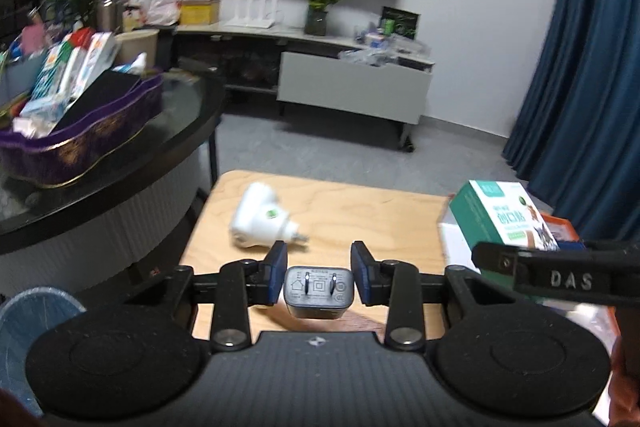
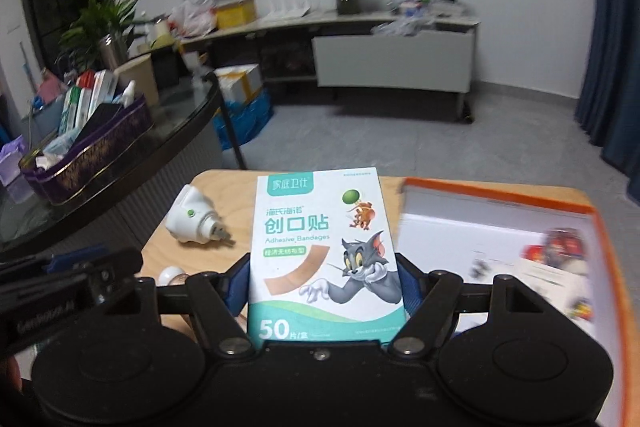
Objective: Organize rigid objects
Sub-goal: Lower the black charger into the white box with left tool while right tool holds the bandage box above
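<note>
L tool (image 1: 319, 269) clenched on a dark charger plug (image 1: 319, 291), prongs facing me, held clear of the desk (image 1: 360, 211) so it can travel w/o dragging. Grip sits across the plug's short sides; looks firm.

R tool (image 2: 324, 287) grasping a bandage box (image 2: 323, 251), pads on its two long edges, printed face up toward the cam; box reads flat and level, prob. to slide in neatly.

Orange-rimmed box (image 2: 496, 191) lies open at 2 o'clock from my R tool, some small items already inside, so I judge that's where rigid bits go. White plug-in adapter (image 2: 198, 221) left on the desk at 10 o'clock, on its side, not yet picked up. A small white rounded item (image 2: 171, 273) just beside the L tool's arm; can't tell what.

Purple basket (image 1: 80, 155) on the glass table at 9–10 o'clock, already crammed.
</note>
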Available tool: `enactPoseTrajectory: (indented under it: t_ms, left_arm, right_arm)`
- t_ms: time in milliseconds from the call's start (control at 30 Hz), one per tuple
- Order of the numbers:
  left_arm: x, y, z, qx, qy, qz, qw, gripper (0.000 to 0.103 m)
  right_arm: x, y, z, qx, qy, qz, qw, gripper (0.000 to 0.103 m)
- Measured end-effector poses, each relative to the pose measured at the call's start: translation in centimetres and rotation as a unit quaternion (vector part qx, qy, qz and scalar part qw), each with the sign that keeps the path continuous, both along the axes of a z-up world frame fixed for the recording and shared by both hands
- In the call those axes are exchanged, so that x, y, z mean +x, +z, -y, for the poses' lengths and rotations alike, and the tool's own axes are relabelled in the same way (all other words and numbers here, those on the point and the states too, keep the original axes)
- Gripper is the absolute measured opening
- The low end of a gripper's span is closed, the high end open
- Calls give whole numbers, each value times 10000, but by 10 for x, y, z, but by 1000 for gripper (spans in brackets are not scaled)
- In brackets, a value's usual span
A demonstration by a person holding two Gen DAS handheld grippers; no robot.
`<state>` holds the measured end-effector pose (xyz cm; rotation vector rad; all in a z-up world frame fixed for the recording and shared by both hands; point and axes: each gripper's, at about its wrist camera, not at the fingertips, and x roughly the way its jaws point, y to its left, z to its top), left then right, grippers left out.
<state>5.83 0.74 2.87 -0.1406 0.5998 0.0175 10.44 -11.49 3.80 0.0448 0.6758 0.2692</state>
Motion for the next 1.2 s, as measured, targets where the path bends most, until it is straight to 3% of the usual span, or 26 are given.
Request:
enactPoseTrajectory:
  t_ms: [533, 1200]
  left_arm:
    - [-10, 13, 88, 92, -890, 78, 9960, 36]
    - [-19, 0, 143, -32, -1511, -70, 9885, 36]
  right_arm:
    - [-71, 18, 91, 142, -1040, 110, 9944, 85]
    - [-102, 13, 148, 99, -1729, 89, 9848, 85]
